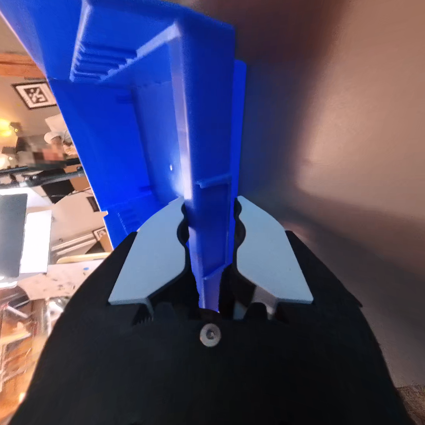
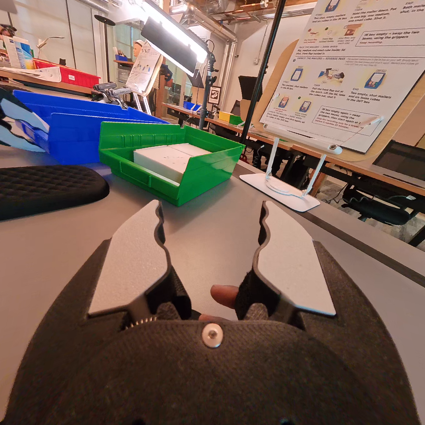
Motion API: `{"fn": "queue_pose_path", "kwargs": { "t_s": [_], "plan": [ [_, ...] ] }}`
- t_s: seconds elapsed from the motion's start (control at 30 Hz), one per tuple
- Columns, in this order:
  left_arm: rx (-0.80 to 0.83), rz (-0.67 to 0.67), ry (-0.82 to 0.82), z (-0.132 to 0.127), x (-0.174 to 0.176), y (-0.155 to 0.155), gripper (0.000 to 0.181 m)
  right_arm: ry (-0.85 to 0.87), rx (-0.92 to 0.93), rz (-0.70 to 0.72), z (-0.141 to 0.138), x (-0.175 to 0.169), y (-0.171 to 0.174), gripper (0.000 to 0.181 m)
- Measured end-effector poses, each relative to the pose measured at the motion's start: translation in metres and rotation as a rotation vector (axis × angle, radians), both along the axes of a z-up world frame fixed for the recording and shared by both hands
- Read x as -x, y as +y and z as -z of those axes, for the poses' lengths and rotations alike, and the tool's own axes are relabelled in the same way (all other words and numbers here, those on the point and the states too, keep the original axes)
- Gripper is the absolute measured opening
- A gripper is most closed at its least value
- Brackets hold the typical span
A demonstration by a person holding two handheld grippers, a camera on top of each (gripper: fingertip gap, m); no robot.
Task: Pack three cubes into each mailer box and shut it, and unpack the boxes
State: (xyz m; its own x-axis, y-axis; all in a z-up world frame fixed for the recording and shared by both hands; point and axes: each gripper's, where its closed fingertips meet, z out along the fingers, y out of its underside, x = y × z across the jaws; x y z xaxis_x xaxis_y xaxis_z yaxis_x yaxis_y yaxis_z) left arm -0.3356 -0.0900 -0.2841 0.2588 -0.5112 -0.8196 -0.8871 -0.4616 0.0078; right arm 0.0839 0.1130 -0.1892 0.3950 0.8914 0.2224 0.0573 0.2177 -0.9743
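left gripper [image 1: 210, 232] clamped on blue plastic bin [image 1: 142, 142] wall, right gripper [image 2: 211, 239] fingers spread wide over grey surface [image 2: 207, 230], green plastic bin [image 2: 204, 170] with white mailer boxes [image 2: 165, 161] at 12 o'clock

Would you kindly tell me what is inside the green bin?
The green bin holds two shut white mailer boxes lying side by side. Whatever is in them or beneath them is covered.

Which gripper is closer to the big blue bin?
Left. The left gripper is shut on the blue bin wall. The right gripper hovers open over the grey table, well short of it.
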Motion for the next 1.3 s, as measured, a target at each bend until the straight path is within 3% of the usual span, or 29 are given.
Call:
{"fn": "queue_pose_path", "kwargs": {
  "t_s": [0.3,0.47,0.7,0.87,1.03,1.3],
  "plan": [
    [-0.107,-0.160,0.122,-0.023,0.018,0.000,0.037,0.004,-0.002,0.001,0.000,0.000,0.000,0.080],
    [-0.215,-0.193,0.181,-0.054,0.022,0.005,0.034,0.002,-0.005,0.000,0.000,0.000,0.000,0.080],
    [-0.263,-0.135,0.273,-0.109,0.004,0.022,0.033,0.000,-0.013,-0.002,-0.001,0.000,-0.001,0.080],
    [-0.340,-0.056,0.266,-0.145,-0.037,0.051,0.032,0.001,-0.030,0.005,-0.004,-0.002,0.000,0.081],
    [-0.399,0.084,0.196,-0.169,-0.108,0.095,0.032,-0.016,-0.110,0.090,-0.014,-0.014,0.010,0.081],
    [-0.377,0.306,0.109,-0.168,-0.229,0.168,0.031,0.170,-0.138,0.270,-0.054,-0.059,0.031,0.079]
  ]
}}
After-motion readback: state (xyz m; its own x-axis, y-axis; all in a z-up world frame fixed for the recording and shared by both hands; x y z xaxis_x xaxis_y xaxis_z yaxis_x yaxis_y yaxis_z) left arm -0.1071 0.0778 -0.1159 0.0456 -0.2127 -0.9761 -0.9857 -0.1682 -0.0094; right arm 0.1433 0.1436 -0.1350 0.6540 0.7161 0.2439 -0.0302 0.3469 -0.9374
